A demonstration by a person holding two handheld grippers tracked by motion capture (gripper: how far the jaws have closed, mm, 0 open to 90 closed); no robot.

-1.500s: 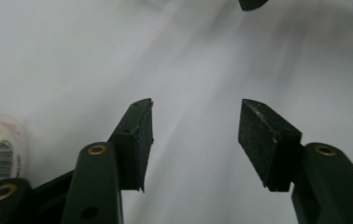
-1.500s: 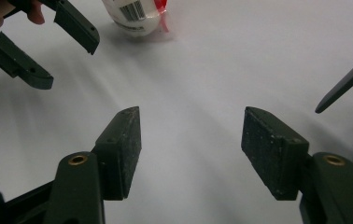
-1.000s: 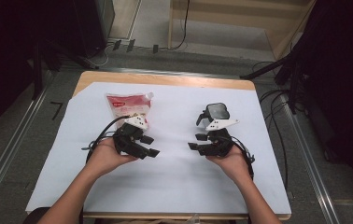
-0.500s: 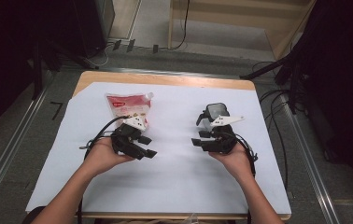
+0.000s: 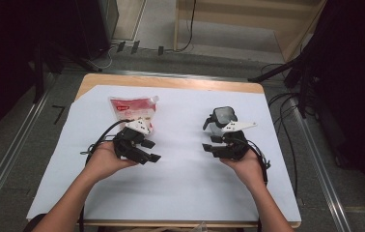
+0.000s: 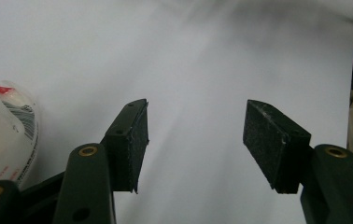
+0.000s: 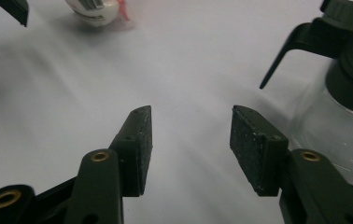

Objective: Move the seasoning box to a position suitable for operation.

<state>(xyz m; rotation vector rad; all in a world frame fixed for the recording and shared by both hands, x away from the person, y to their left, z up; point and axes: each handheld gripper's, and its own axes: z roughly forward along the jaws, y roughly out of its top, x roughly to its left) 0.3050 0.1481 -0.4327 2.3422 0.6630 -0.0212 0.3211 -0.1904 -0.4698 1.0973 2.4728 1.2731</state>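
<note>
Seen from above: a person's two forearms come in from the near edge of a counter [image 5: 185, 203] covered with a white sheet, each hand holding a two-jaw gripper low over the sheet. The left gripper [image 5: 152, 151] points toward the middle of the counter; its jaws are spread, with only bare white sheet between them. A clear pouch [image 5: 131, 109] with a red label lies flat on the sheet just beyond this gripper, on the far left part of the counter; the grey plate on top of the gripper overlaps the pouch's near edge in the high view.

The right gripper [image 5: 208, 143] also points inward, toward the left one, the two well apart. Its jaws have just been opening a little and stand spread, with nothing between them. A glass jar [image 5: 221, 119] with a black lid stands upright just beyond this gripper, near the middle-right of the counter.

Left gripper view: the spread black jaws of the left gripper [image 6: 195, 135] frame empty sheet; the pouch [image 6: 6, 126], its barcode showing, sits at the left edge beside the left jaw, apart from the pads.

Right gripper view: the right gripper [image 7: 191, 135] shows spread jaws over bare sheet; the glass jar [image 7: 338, 126] rises close at the right, its black lid and handle above the right jaw. Whether the jar touches that jaw I cannot tell. The pouch [image 7: 97, 10] lies far off at the top.
</note>
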